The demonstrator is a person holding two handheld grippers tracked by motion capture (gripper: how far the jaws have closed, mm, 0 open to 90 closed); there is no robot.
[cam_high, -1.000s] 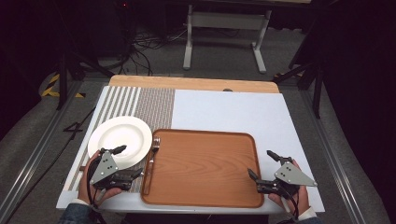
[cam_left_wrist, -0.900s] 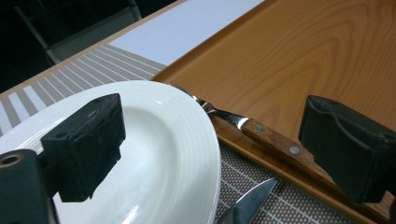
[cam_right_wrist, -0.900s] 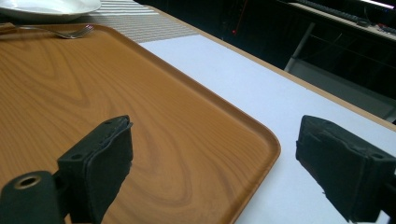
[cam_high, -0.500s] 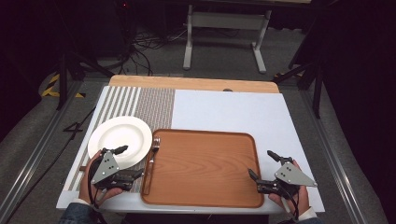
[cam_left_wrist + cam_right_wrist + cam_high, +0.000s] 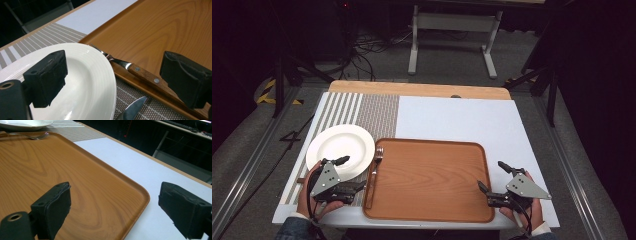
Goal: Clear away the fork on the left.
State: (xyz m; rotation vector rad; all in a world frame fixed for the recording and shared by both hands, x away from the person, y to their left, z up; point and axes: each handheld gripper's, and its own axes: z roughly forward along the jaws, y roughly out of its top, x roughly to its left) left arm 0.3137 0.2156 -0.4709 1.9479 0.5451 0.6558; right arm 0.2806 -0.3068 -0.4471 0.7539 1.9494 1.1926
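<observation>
- Hands: two, entering the high view from 6 o'clock, each holding one tool low over the near edge of the bench (image 5: 452, 117).
- Left tool (image 5: 347, 172): sits at 7 o'clock of the bench, jaws spread wide and holding nothing. In the left gripper view one jaw hangs over the plate and the other over the left rim of the tray, with the fork handle between them.
- Right tool (image 5: 494, 175): sits at 5 o'clock of the bench, jaws spread wide and holding nothing. In the right gripper view one jaw is over the tray floor and the other over the white bench surface, with the near right corner of the tray between them.
- Tray (image 5: 432, 175): one, wooden, rectangular with rounded corners, at the near centre of the bench; its floor is bare.
- Plate (image 5: 337, 145): one, white, round, at 9 o'clock of the tray, resting on the placemat.
- Fork (image 5: 374, 172): one, wooden handle with two rivets, lying along the left rim of the tray, tines pointing toward 12 o'clock.
- Knife (image 5: 131, 108): one blade tip seen in the left gripper view, on the placemat between plate and tray.
- Placemat (image 5: 362, 107): one, striped and woven, on the left part of the bench.
- Surroundings: a metal stand (image 5: 452, 30) and loose cables (image 5: 372, 45) on the floor at 12 o'clock beyond the bench.
</observation>
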